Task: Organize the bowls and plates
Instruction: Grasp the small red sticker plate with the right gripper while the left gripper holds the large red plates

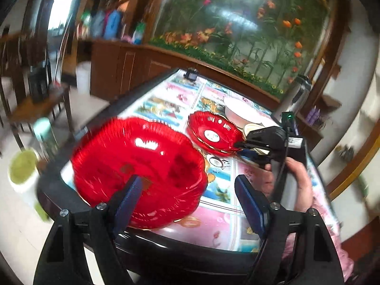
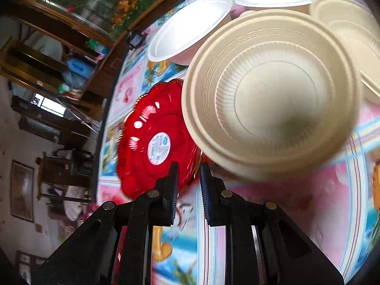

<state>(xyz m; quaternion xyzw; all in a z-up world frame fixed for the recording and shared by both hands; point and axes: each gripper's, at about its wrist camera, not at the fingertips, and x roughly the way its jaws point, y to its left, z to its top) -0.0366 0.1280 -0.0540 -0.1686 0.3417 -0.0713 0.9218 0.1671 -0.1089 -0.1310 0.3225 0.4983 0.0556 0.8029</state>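
Left gripper [image 1: 187, 197] jaws wide apart, nothing held; large red plate [image 1: 137, 171] lies on the surface [image 1: 213, 228] just ahead (blurred). Right gripper [image 2: 188, 178] nearly closed, pinching the rim of the labelled red plate [image 2: 154, 140]; cream bowl [image 2: 270, 95] just beyond.

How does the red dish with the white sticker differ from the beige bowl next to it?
The red dish is glossy and see-through with a scalloped edge; the beige bowl is matte, opaque and round-rimmed. The red dish carries a round sticker in its middle; the beige bowl carries none. Both have ribbed inner walls.
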